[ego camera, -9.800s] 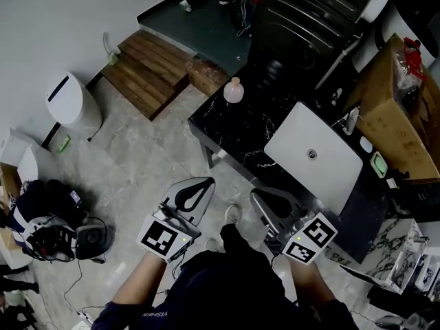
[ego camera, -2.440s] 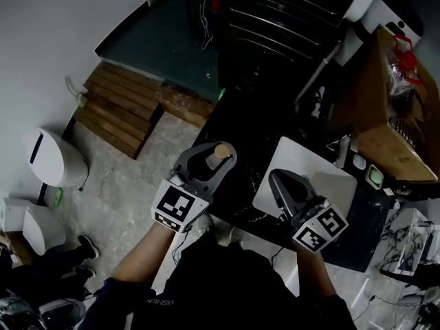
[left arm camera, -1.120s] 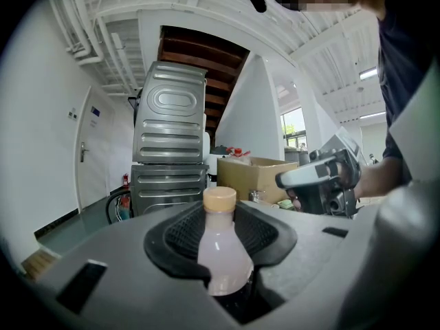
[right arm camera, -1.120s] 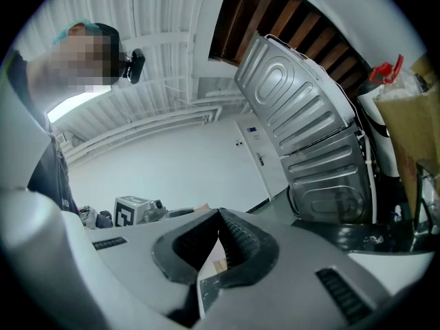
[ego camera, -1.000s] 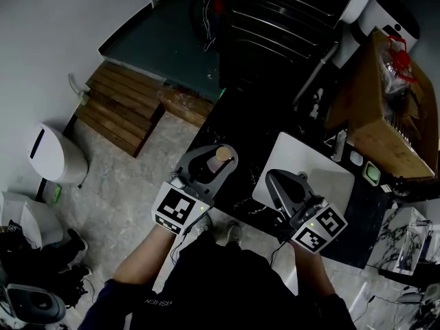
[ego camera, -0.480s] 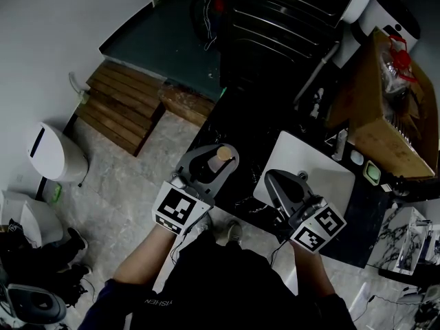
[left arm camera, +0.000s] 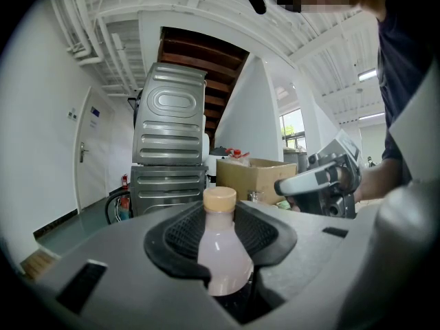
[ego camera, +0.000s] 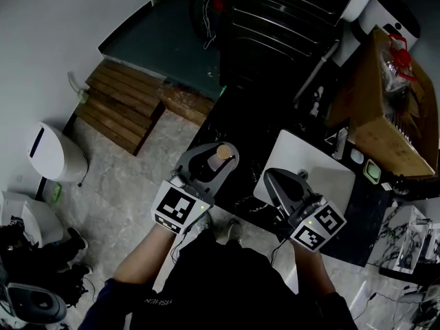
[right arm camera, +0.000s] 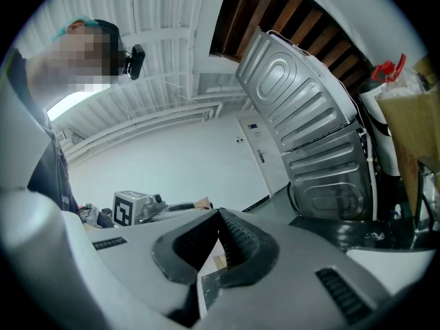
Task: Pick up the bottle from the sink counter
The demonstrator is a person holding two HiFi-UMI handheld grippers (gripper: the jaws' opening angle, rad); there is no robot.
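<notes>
The bottle (ego camera: 223, 152) has a pale pink body and a tan cap. It stands upright between the jaws of my left gripper (ego camera: 214, 158), which is shut on its body over the front left part of the black marble counter (ego camera: 240, 126). In the left gripper view the bottle (left arm camera: 221, 253) fills the gap of the left gripper (left arm camera: 220, 220), with its cap above the pads and its base hidden. My right gripper (ego camera: 271, 179) hovers at the white sink's (ego camera: 326, 167) near edge. Its jaws are shut on nothing, also seen in the right gripper view (right arm camera: 220, 215).
A cardboard box (ego camera: 385, 115) and a green soap dish (ego camera: 372, 174) sit at the counter's right end. A ribbed metal appliance (ego camera: 289, 19) stands behind the counter. On the floor to the left are wooden pallets (ego camera: 120, 112) and a white bin (ego camera: 55, 157).
Over the last second both grippers and the bottle stay nearly still. Far earlier the bottle stood free on the counter's far corner, with both grippers off the counter.
</notes>
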